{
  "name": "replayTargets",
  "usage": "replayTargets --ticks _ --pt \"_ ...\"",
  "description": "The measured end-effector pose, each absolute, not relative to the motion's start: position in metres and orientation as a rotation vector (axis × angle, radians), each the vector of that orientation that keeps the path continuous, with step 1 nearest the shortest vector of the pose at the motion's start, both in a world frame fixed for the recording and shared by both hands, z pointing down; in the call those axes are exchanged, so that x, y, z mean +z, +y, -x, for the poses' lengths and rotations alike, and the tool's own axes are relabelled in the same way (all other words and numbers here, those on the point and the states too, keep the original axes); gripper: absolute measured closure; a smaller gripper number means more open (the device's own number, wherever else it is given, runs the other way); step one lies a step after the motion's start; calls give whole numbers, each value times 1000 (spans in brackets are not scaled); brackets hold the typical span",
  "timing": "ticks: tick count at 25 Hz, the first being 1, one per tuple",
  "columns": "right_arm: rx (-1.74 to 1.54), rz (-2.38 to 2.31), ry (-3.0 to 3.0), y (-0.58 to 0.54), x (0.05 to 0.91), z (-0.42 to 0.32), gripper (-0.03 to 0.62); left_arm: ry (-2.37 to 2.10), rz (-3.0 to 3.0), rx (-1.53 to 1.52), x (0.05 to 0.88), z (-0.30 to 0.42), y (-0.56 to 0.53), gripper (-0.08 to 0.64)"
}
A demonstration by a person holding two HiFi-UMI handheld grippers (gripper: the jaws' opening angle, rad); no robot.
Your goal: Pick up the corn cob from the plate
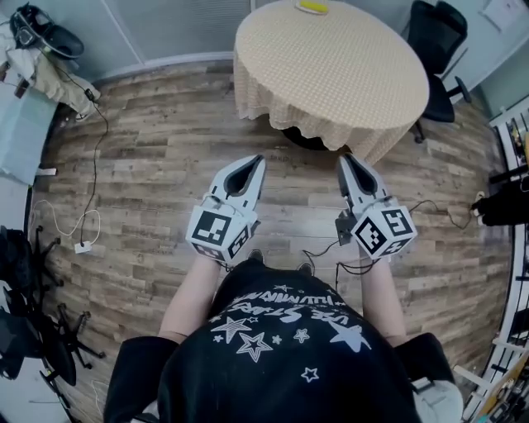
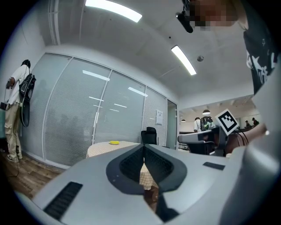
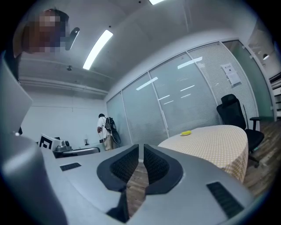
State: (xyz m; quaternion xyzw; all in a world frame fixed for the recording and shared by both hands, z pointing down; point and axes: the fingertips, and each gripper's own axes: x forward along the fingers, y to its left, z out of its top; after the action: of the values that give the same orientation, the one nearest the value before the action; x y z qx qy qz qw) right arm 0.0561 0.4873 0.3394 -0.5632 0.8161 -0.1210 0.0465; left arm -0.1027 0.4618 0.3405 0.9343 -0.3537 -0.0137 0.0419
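Note:
The corn cob (image 1: 312,6) is a small yellow shape on a plate at the far edge of a round table (image 1: 331,74) covered in beige checked cloth. It also shows far off in both gripper views as the corn cob (image 2: 114,142) and the corn cob (image 3: 186,132). My left gripper (image 1: 257,160) and right gripper (image 1: 345,158) are held level over the wooden floor, short of the table's near edge. Both are shut with nothing between the jaws. The left gripper (image 2: 143,151) and right gripper (image 3: 140,152) point toward the table.
A black office chair (image 1: 438,49) stands behind the table on the right. Cables (image 1: 83,223) and a black chair base (image 1: 50,347) lie on the floor at the left. Clothing hangs at the far left (image 1: 33,58). A glass partition (image 2: 88,118) runs behind the table.

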Motion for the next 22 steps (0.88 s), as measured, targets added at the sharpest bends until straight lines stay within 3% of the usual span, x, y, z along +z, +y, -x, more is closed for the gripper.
replayTargets --ticks 12,22 --pt "-436 1714 2459 445 360 -6 543 -1111 -2819 -5 361 186 414 554" --pt "-495 1669 2460 354 373 -27 543 -1182 -2779 40 372 181 343 554"
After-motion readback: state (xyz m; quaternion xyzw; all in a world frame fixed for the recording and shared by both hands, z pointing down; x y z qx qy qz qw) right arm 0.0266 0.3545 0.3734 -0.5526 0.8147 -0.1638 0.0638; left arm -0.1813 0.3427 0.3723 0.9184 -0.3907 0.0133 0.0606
